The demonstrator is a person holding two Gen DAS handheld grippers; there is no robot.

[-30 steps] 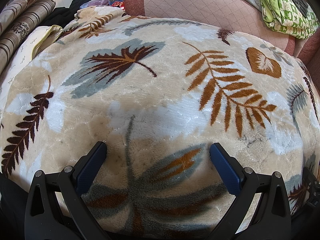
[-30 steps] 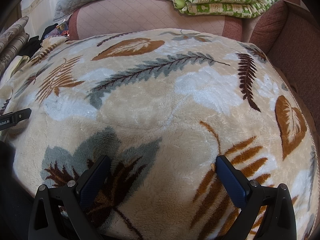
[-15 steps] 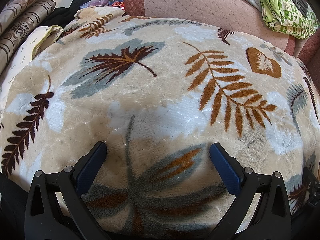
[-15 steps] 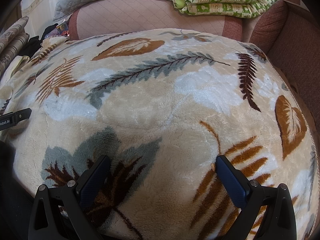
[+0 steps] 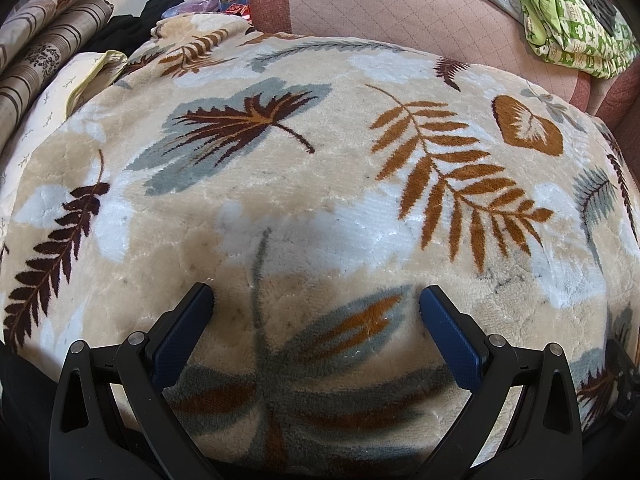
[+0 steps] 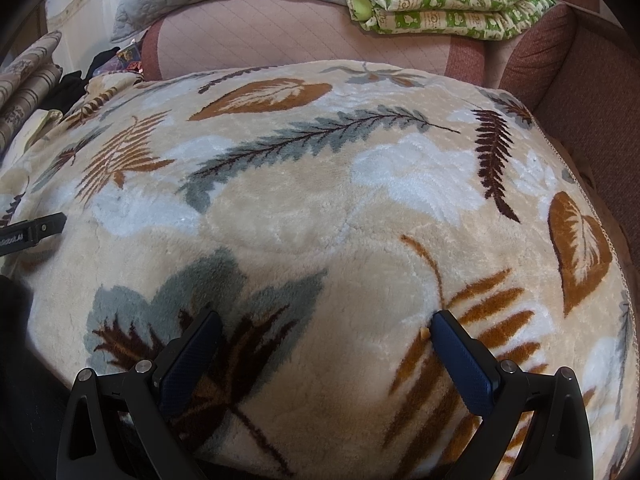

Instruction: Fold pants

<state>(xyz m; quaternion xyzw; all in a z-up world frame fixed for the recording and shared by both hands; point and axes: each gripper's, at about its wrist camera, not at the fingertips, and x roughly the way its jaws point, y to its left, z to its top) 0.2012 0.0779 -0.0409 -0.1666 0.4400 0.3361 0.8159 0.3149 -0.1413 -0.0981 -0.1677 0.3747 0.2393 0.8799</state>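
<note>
Left gripper [image 5: 316, 300] and right gripper [image 6: 326, 326], jaws spread wide and empty, hovered over a leaf-patterned blanket [image 5: 320, 208]; folded green quilt [image 6: 444, 4] at 1 o'clock; pants could not be discerned.

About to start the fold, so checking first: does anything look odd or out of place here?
Yes: no pants show in either view. The leaf-print blanket lies bare under the open left gripper and the open right gripper. The only other fabric is a green patterned bundle on the sofa back. Nothing looks spilled or damaged.
</note>
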